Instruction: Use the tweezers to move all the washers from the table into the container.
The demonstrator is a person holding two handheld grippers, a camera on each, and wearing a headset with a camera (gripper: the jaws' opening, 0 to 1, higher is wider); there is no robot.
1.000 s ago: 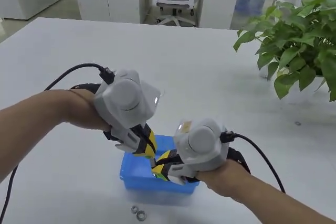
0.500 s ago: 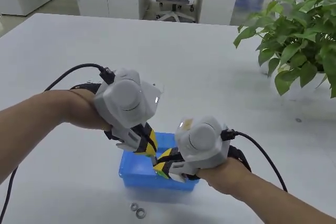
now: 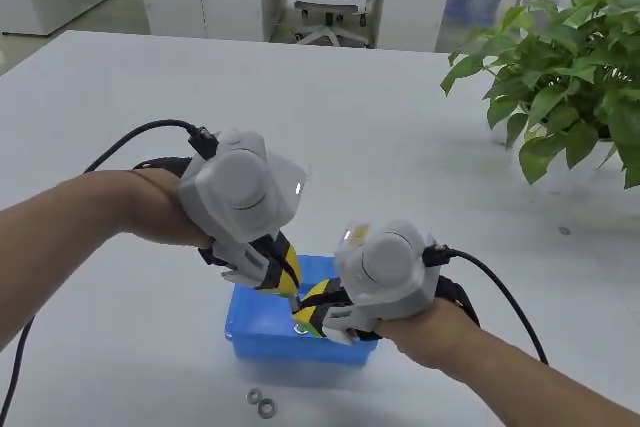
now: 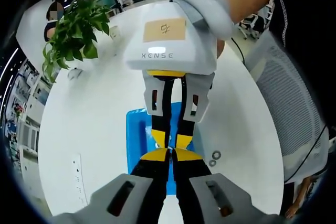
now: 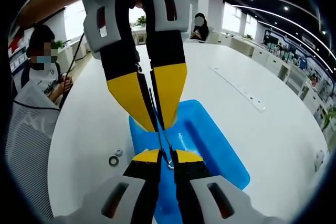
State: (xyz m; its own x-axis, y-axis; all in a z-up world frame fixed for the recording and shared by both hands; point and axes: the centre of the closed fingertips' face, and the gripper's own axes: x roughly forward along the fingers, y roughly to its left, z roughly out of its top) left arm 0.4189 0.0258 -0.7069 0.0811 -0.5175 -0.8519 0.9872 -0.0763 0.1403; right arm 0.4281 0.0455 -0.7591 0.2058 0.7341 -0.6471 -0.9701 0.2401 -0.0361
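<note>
Washers [image 5: 114, 158]: two on table, beside right gripper [image 5: 168, 157], just outside container [image 5: 210, 145]. Left gripper [image 5: 157, 123] clamps tweezers [image 5: 163, 144]. Tweezers tip carries small ring [image 5: 170, 165] (likely washer) between right's narrow jaws, pinch unclear. Held above container, presumably for drop.

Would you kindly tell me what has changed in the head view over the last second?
Nothing visibly changed beyond a slight camera shift. The left gripper, clamped on the tweezers, and the right gripper stay tip to tip over the blue container; the two washers lie on the table beside it as before.
</note>
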